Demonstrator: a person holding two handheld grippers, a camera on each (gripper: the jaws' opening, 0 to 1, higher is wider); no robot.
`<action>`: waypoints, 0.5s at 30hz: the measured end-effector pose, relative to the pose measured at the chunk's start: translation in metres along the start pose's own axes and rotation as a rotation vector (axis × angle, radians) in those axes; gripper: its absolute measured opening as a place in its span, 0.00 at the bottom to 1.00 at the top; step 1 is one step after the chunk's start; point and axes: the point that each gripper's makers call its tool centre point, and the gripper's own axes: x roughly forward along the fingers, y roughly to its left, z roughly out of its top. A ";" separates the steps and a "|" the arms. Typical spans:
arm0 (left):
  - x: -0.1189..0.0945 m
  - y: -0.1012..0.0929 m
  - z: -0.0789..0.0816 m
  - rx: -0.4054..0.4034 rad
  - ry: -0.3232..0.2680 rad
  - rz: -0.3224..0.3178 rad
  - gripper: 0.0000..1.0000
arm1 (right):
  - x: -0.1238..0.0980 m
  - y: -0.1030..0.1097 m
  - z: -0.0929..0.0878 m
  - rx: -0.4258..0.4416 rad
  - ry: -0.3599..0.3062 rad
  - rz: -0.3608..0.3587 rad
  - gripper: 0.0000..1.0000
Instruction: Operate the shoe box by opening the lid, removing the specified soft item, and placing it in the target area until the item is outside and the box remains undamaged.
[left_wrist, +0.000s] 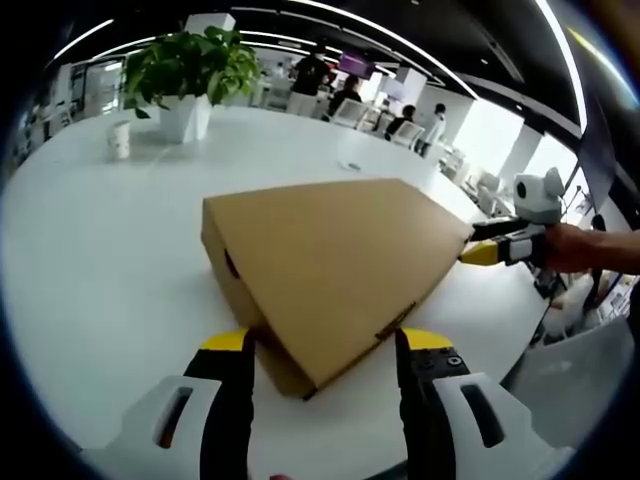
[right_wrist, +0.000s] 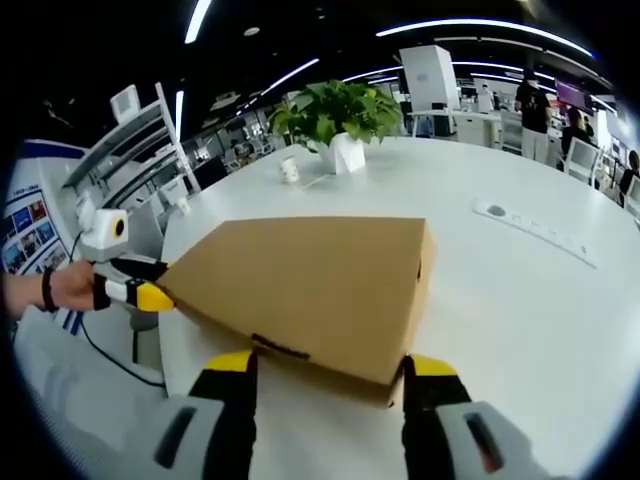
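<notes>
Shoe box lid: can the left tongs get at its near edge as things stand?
Probably yes. The left tongs stand open astride the near corner of the closed shoe box, nothing between. The right tongs sit at the far corner, out of the way.

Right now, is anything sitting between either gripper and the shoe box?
Nothing visible does. The left gripper has a corner of the closed shoe box between its open jaws, and the right gripper brackets the opposite end. The plant pot and paper cup stand well behind the box.
</notes>
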 end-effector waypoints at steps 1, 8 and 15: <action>-0.001 0.000 0.001 -0.005 -0.004 0.000 0.58 | 0.000 0.000 0.001 0.001 -0.001 0.000 0.56; -0.004 -0.001 0.003 0.006 -0.009 0.006 0.56 | -0.004 0.002 0.004 0.011 -0.009 0.001 0.55; -0.009 -0.003 0.007 0.011 -0.018 0.004 0.55 | -0.009 0.003 0.008 0.001 -0.018 0.000 0.53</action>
